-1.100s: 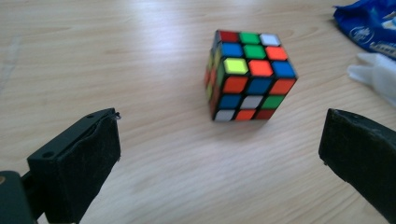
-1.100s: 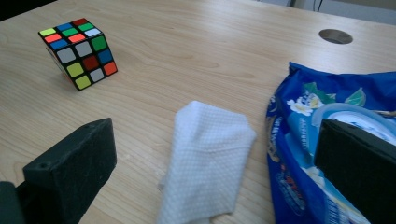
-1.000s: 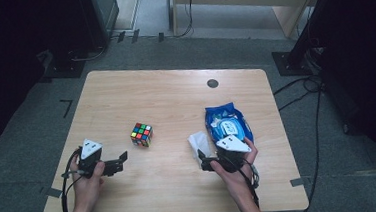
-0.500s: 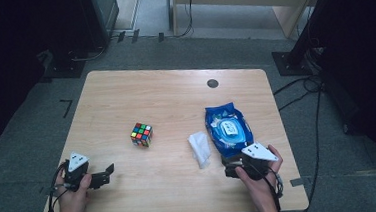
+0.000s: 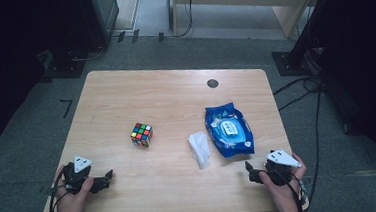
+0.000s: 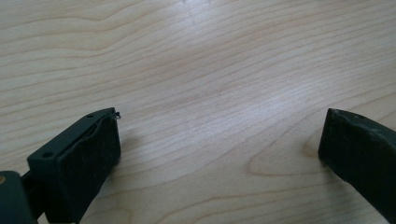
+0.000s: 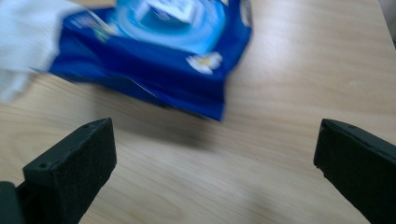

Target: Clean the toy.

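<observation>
Both tongs rest near the table's (image 5: 125,90) front edge, jaws spread wide and holding nothing: the left gripper (image 5: 104,180) at the left corner over bare wood, the right gripper (image 5: 249,171) at the right, just short of the wipes pack (image 5: 229,129). One wipe (image 5: 199,148) lies out beside the pack; the cube (image 5: 141,134) sits apart, untouched. Judging by this, the pulling looks done, and any wiping is left.

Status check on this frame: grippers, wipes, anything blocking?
Left hand-held gripper open, empty. Right hand-held gripper open, empty, near wipes pack. Loose wipe beside pack. Puzzle cube apart; nothing blocking.
</observation>
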The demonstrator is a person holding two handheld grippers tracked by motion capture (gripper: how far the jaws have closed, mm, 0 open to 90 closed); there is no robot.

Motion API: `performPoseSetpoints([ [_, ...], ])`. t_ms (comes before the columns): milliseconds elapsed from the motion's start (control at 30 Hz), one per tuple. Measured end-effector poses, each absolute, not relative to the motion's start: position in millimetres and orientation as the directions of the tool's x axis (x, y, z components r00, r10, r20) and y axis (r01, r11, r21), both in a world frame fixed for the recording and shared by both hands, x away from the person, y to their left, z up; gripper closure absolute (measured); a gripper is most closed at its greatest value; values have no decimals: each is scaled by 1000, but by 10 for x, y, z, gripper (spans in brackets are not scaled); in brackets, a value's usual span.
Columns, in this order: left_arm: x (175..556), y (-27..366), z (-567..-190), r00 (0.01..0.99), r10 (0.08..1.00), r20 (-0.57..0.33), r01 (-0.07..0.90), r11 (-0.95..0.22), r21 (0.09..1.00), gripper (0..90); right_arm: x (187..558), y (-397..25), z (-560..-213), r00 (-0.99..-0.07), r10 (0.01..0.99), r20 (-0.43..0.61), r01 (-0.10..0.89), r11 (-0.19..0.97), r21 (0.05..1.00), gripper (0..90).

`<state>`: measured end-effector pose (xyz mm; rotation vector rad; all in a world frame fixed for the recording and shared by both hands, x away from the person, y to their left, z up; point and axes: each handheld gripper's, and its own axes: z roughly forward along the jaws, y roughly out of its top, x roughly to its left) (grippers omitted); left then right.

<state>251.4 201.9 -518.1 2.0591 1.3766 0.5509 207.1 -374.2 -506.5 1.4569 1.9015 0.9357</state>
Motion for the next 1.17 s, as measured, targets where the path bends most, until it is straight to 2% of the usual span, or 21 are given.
performPoseSetpoints([
  [500,2528,2030,-5187,375,927,14,676,-284,680,0,2110,-4117,-5217,-177,984,-35,657,145,740,0],
  [700,2528,2030,-5187,375,927,13,676,-283,680,0,2108,-4123,-5256,-173,984,-35,674,144,725,0],
  [867,2527,2030,-5187,375,927,13,676,-283,680,0,2127,-4132,-5263,-179,983,26,699,109,707,0],
  [1167,2527,2029,-5187,374,927,13,676,-283,680,0,2127,-4132,-5264,-179,984,27,699,108,707,0],
])
